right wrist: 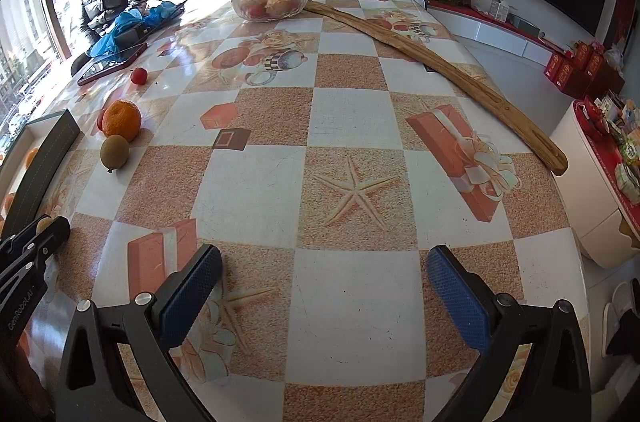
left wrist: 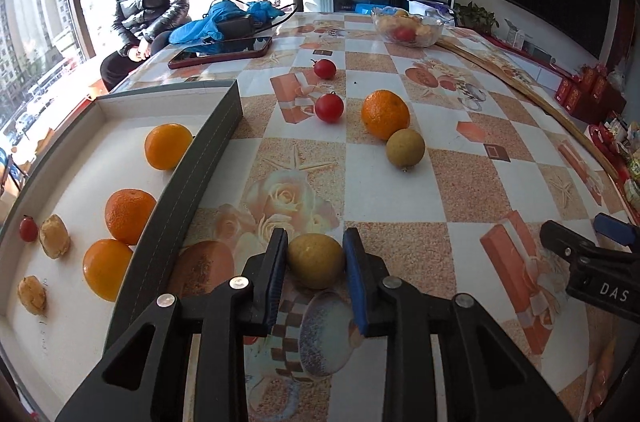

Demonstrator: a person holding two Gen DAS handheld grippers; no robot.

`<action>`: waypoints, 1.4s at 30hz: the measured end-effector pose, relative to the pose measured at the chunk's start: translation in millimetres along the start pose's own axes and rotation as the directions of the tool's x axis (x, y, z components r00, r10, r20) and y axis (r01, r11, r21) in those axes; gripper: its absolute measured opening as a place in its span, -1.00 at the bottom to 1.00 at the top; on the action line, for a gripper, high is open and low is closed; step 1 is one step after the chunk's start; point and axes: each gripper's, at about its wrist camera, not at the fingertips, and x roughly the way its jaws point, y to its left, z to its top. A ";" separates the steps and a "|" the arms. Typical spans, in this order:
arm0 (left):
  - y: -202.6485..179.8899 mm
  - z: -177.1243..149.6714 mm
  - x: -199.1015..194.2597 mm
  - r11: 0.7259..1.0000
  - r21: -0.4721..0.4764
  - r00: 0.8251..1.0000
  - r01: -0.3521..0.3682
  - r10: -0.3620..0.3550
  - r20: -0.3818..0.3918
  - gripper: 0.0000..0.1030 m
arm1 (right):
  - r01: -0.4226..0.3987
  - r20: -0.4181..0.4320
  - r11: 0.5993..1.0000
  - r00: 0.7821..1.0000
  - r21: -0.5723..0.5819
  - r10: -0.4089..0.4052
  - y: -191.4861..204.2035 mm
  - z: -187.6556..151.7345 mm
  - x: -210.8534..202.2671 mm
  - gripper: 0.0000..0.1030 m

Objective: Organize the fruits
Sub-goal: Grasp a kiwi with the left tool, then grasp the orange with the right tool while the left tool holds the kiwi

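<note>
With the fruit already clamped, the entries run as follows.

Held fruit: a yellow-green round fruit (left wrist: 316,260) sits between the two pads of the left tool (left wrist: 316,262), low over the worktop (left wrist: 384,190), just right of the box wall.

Left tool state: jaws closed onto the yellow-green round fruit, a pad touching each flank; nothing else is between them.

Landmark: a grey box (left wrist: 208,158) with a white floor, open at the top.

Deciding relation: the grey box lies to the left of the held fruit, and its near long wall stands between the fruit and the white floor. That wall runs away from the camera, roughly parallel to the tool's fingers. My reading: the carry has to go up over the wall and then leftward.

Box contents: four oranges along the inside of the wall, the nearest orange (left wrist: 106,268) close to the likely entry point; two pale brown fruits and one small red fruit farther left.

Free floor: bare white area lies at the near end of the box and beyond the farthest orange.

Nearer hand: left; it is beside the box.

Right tool state: right tool (right wrist: 324,298) stands with jaws wide apart and empty, over bare worktop, well to the right of the box.

Fruit outside the box: a loose orange (left wrist: 385,114), a second yellow-green fruit (left wrist: 405,147) touching it, and two small red fruits (left wrist: 329,107), all beyond the box's far right corner.
</note>
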 end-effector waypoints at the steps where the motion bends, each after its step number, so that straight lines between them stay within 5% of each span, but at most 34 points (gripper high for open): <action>1: 0.0 -0.5 -0.2 1.000 0.002 1.000 0.000 0.000 0.004 -0.39 | 0.000 0.000 1.000 1.000 0.000 0.000 0.0 0.0 0.0 1.00; 26: 2.0 -2.5 -1.6 1.000 -0.005 1.000 0.018 -0.018 0.009 -0.39 | 0.005 -0.005 1.000 1.000 0.001 -0.005 0.0 -0.4 1.3 1.00; 31: 2.3 -2.5 -1.7 1.000 -0.006 1.000 0.018 -0.018 0.009 -0.39 | 0.008 -0.077 1.000 0.997 0.011 -0.007 6.0 8.4 5.6 1.00; 37: 1.8 -2.7 -2.0 1.000 -0.005 1.000 0.018 -0.018 0.010 -0.39 | -0.181 -0.112 0.983 0.978 -0.033 0.176 47.7 32.4 11.4 1.00; 42: 2.5 -2.8 -2.2 1.000 -0.005 1.000 0.018 -0.018 0.010 -0.39 | -0.242 -0.081 0.967 0.968 -0.079 0.236 84.5 69.2 15.7 1.00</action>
